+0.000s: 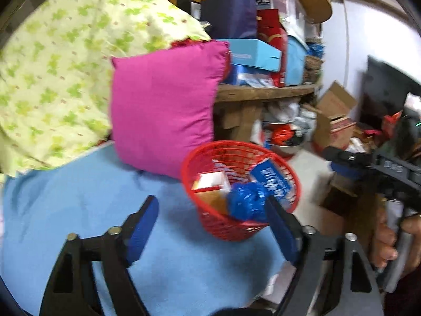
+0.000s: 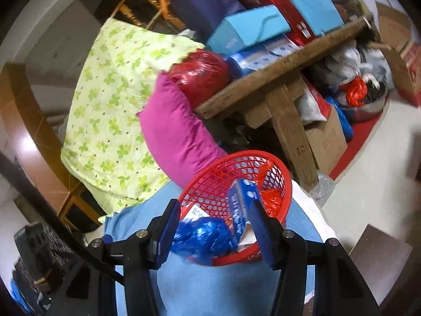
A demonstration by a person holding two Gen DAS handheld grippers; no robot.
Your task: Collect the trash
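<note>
A red mesh basket [image 1: 223, 226] stands on a blue sheet [image 1: 79, 197]. It holds a crumpled blue plastic bag [image 1: 244, 202], a blue carton [image 1: 273, 179] and a white and orange box [image 1: 210, 184]. My left gripper [image 1: 211, 202] is open just short of the basket, with nothing between its fingers. A hand [image 1: 386, 239] carries the right gripper [image 1: 339, 158] off to the basket's right, apart from it. In the right wrist view the right gripper [image 2: 214, 205] stands open above the basket [image 2: 205, 184]. The blue bag [image 2: 205, 234], the carton [image 2: 242, 200] and red plastic [image 2: 271, 197] show beyond its fingers.
A pink cushion [image 1: 163, 110] and a green-patterned cloth [image 1: 52, 65] lie behind the basket. A wooden bench [image 1: 263, 90] piled with boxes stands to the right, with cardboard boxes [image 1: 334, 115] and a metal bowl [image 2: 368, 108] on the pale floor [image 2: 368, 184] beneath and beside it.
</note>
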